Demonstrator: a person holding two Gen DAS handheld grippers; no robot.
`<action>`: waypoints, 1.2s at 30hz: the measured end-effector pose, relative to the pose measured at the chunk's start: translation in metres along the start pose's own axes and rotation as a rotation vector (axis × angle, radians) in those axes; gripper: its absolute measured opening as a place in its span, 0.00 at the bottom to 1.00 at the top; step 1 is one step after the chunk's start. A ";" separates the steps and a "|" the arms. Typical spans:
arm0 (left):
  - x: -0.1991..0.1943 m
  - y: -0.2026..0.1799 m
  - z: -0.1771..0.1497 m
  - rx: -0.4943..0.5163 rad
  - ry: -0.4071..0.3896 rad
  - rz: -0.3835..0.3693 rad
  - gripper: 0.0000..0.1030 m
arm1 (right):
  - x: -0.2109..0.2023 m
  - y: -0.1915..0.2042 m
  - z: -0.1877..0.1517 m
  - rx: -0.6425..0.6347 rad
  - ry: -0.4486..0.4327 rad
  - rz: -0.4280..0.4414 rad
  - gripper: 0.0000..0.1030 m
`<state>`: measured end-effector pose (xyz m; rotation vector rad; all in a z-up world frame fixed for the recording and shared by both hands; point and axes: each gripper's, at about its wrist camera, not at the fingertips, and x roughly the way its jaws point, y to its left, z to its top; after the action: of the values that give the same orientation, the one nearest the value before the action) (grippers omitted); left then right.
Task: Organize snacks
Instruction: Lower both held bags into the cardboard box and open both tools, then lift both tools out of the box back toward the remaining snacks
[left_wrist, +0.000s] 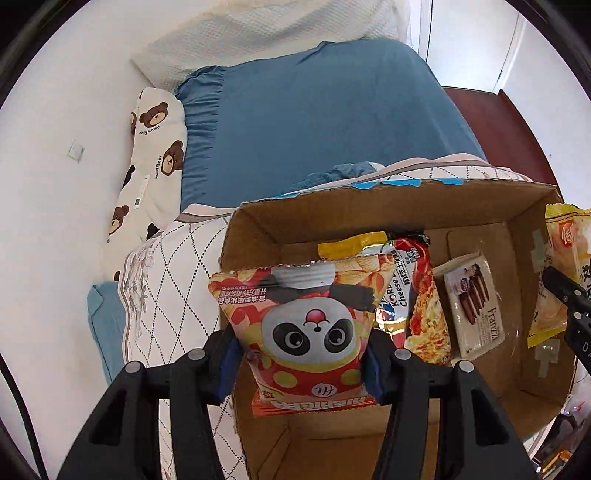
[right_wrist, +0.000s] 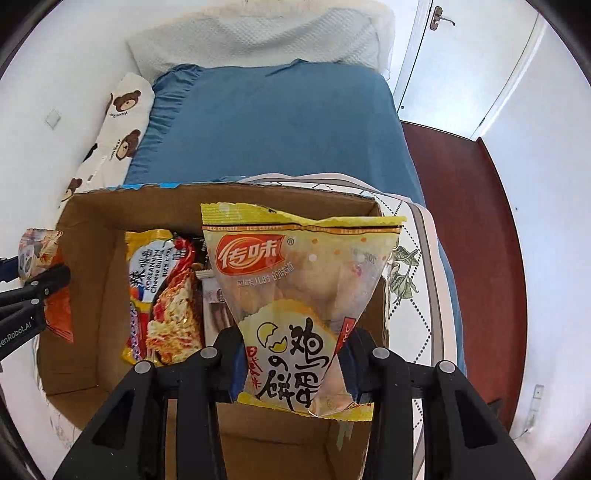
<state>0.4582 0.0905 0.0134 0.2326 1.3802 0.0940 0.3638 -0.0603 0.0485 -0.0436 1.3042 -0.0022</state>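
Snacks aloft! Our left gripper (left_wrist: 301, 363) clamped the panda chip bag (left_wrist: 306, 328); our right gripper (right_wrist: 293, 363) pinched the egg cracker bag (right_wrist: 299, 291), both above the cardboard box (left_wrist: 406, 210), noodles (left_wrist: 424, 314) at two o'clock inside.

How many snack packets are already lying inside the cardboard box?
3 visible: a yellow packet at the far wall, a noodle packet in the middle, a Franzzi packet to its right. Others may be hidden behind the two held bags.
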 end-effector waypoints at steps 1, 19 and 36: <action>0.008 0.000 0.003 0.001 0.017 0.002 0.51 | 0.007 0.000 0.004 -0.008 0.011 -0.015 0.42; 0.036 -0.003 -0.002 -0.140 0.017 -0.267 0.91 | 0.074 -0.015 0.001 0.069 0.094 0.090 0.92; -0.054 0.002 -0.089 -0.154 -0.217 -0.284 0.91 | -0.044 -0.002 -0.077 0.050 -0.132 0.109 0.92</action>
<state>0.3611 0.0911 0.0501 -0.0808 1.1706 -0.0602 0.2775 -0.0634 0.0711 0.0694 1.1724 0.0603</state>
